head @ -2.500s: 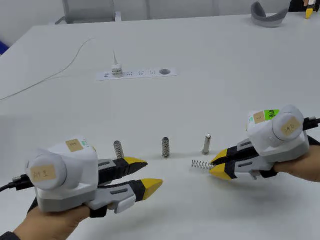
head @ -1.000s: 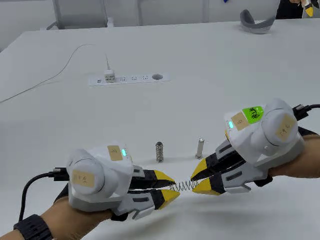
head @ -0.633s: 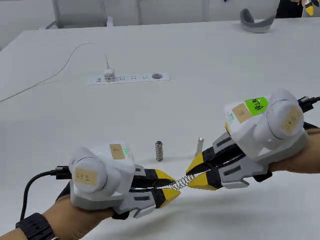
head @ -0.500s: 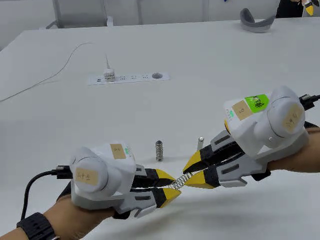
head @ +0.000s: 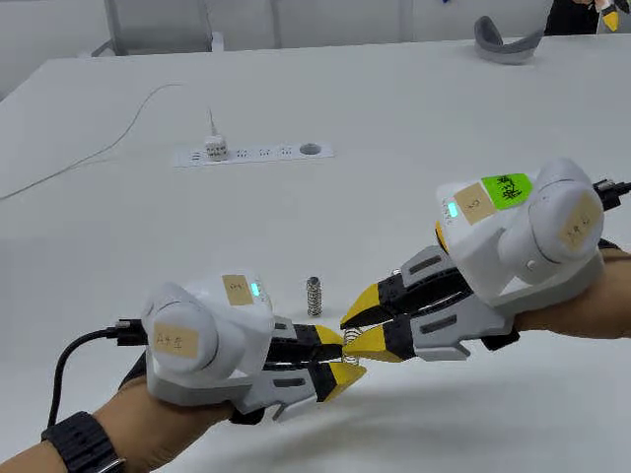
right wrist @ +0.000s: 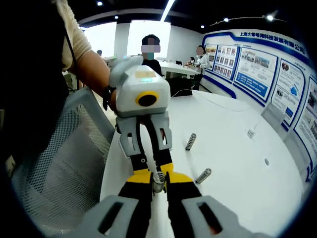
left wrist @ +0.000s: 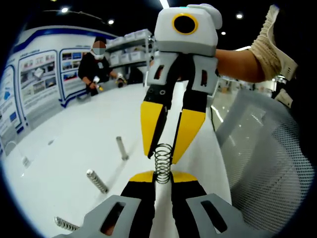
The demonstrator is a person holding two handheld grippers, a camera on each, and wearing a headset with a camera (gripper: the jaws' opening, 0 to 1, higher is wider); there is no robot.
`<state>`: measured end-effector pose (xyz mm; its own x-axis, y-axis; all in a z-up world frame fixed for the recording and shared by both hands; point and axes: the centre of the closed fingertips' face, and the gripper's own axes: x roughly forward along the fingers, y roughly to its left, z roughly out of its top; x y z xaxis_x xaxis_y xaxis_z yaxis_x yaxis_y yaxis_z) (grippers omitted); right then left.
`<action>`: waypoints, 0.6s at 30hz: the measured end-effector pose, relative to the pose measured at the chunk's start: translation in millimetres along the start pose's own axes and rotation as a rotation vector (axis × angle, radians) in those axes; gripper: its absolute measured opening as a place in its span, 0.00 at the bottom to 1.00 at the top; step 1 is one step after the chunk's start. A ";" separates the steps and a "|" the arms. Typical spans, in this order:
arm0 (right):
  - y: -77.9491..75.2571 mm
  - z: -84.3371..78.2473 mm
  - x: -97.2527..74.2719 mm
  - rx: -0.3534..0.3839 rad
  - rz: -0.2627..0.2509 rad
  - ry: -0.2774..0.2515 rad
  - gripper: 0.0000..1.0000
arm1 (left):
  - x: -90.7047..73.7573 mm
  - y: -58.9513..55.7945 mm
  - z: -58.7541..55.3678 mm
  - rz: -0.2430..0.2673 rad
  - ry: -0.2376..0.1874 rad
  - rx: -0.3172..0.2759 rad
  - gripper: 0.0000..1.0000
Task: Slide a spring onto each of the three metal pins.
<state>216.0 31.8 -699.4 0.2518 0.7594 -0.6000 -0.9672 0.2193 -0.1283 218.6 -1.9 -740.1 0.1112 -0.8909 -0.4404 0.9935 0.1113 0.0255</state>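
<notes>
White counter (head: 424,128) runs wide under both grippers, with a white power strip (head: 254,153) lying well back from them and a grey curved object (head: 508,41) near the far edge. The left gripper (left wrist: 162,177) and the right gripper (right wrist: 157,179) meet nose to nose just above the counter. A loose spring (left wrist: 162,158) is held in the air between them, one end in each. In the left gripper view the left jaws stand parted only by the width of the coil and pinch its near end. The right jaws come down from the top of that view and pinch the far end, their yellow tips against the coil on both sides. The right gripper view shows the same hold from the other end. Beside the meeting tips a bare metal pin (left wrist: 121,148) stands upright on the counter. Near it the middle pin (left wrist: 97,181) already carries a spring. A third pin (left wrist: 67,224), also wearing a spring, sits at the lower edge of that view. In the head view the middle pin (head: 314,296) stands just behind the jaw tips.
</notes>
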 end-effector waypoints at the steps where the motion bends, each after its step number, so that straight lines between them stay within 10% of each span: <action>1: -0.4 -0.2 0.1 0.003 -0.002 0.001 0.12 | -0.2 0.4 -0.4 0.000 0.000 -0.002 0.11; 18: -3.9 -3.9 0.4 0.078 -0.015 -0.023 0.12 | -1.3 2.7 1.9 0.006 -0.016 -0.014 0.10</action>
<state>219.7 28.9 -702.2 0.2678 0.7692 -0.5802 -0.9579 0.2774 -0.0744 221.2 -1.3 -737.8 0.1179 -0.8971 -0.4258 0.9923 0.1228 0.0159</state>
